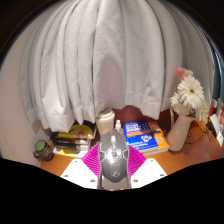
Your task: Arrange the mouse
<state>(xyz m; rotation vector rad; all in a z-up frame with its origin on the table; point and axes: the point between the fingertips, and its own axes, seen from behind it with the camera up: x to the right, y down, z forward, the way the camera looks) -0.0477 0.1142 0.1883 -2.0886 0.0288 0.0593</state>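
The gripper (113,163) is clamped on a grey mouse (113,164), its pink pads (96,158) pressing the mouse's two sides; the mouse lies lengthwise between the fingers, above the wooden counter (160,156); just ahead stands a small white bottle (118,130), with a blue book (141,135) beside it and a cream jar (105,122) behind; a vase of white flowers (184,112) stands further off before the white curtain (100,60); a dark jar (42,150) sits on the other side.

hand-held gripper (113,163) with magenta pads (96,158), white fingers
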